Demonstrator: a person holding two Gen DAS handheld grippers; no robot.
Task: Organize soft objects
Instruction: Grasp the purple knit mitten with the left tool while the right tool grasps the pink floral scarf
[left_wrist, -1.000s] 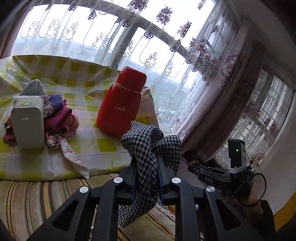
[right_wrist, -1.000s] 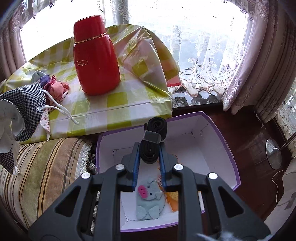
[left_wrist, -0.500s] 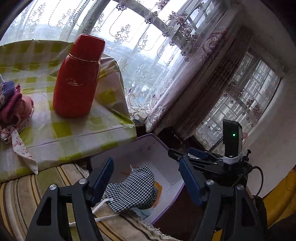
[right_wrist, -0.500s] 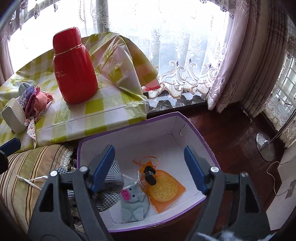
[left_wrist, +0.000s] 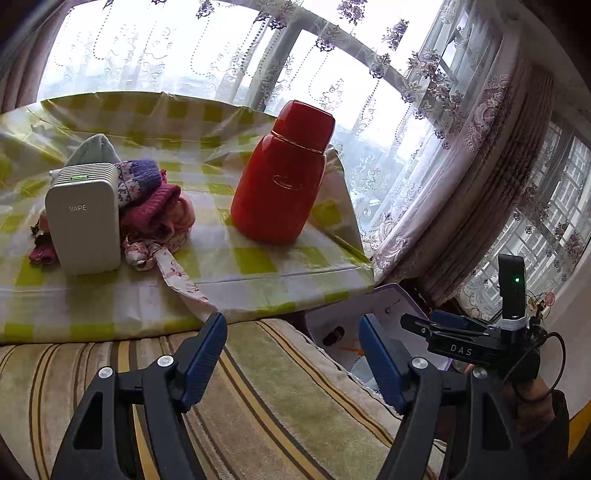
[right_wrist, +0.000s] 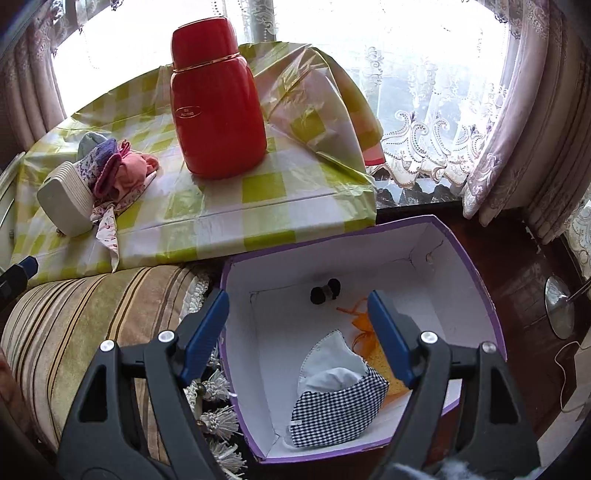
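Knitted socks (left_wrist: 147, 199) lie in a heap at the left of the frame, on the checked tablecloth (left_wrist: 258, 258) beside a red flask (left_wrist: 284, 173). Lower, the left gripper (left_wrist: 291, 339) stands wide and empty. In the right wrist view the right gripper (right_wrist: 297, 317) is also wide and empty, above the purple-edged box (right_wrist: 461, 258) where the houndstooth cloth (right_wrist: 340, 410) lies at lower centre.

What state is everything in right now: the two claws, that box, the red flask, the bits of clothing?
Left claw: open, empty.
Right claw: open, empty.
Purple box: lidless, holding the checked cloth.
Red flask: upright, capped.
Knitted pile: heaped on the table.
White device: standing, green light on.
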